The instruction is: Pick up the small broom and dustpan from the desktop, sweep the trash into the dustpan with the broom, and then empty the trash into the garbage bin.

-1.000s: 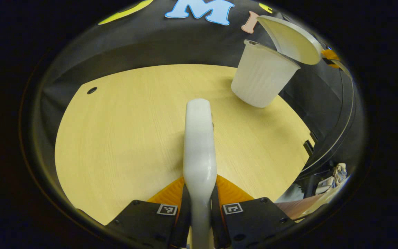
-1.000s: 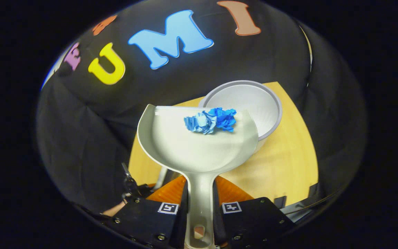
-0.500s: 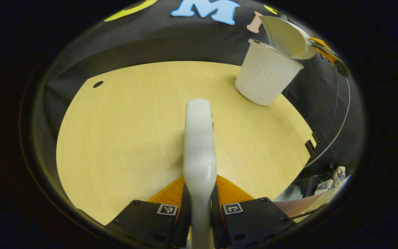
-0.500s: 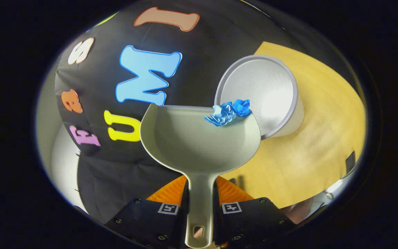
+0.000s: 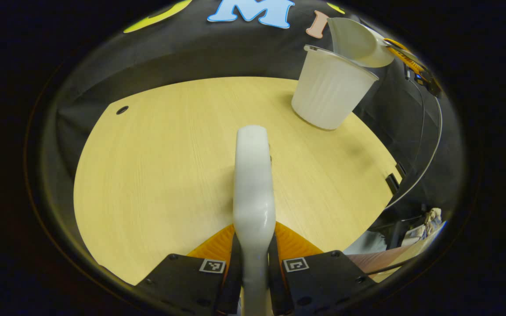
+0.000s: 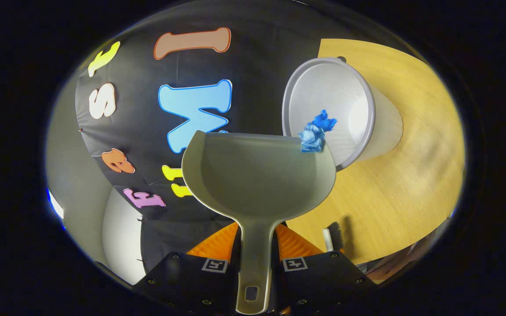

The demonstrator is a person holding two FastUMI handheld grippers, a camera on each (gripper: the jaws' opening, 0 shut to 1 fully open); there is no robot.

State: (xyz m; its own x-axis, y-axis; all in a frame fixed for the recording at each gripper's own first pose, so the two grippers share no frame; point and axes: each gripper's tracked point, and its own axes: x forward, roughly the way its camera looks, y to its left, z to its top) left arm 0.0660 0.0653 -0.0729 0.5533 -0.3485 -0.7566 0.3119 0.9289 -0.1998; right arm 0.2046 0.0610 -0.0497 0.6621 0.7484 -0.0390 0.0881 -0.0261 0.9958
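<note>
the right tool [image 6: 254,263] pinches the tilted dustpan [image 6: 257,175] over the garbage bin [image 6: 328,109], blue trash [image 6: 314,131] at its lip about to drop, while the left tool [image 5: 254,263] pinches the broom [image 5: 253,175] above the table [image 5: 147,175].

Seen from the right gripper view: dustpan [image 6: 257,175] clamped by its handle between the right gripper [image 6: 255,263] fingers, tipped over the bin [image 6: 327,109], with the paper wad [image 6: 314,131] at the pan's front right corner, over the bin's mouth. Standing on the table [image 5: 156,166] at its far right, near the wall, in the left gripper view: bin [image 5: 330,94], with pan [image 5: 358,37] just above its rim. Held between the left gripper [image 5: 255,263] fingers over the table's middle: broom [image 5: 253,184] handle.
</note>
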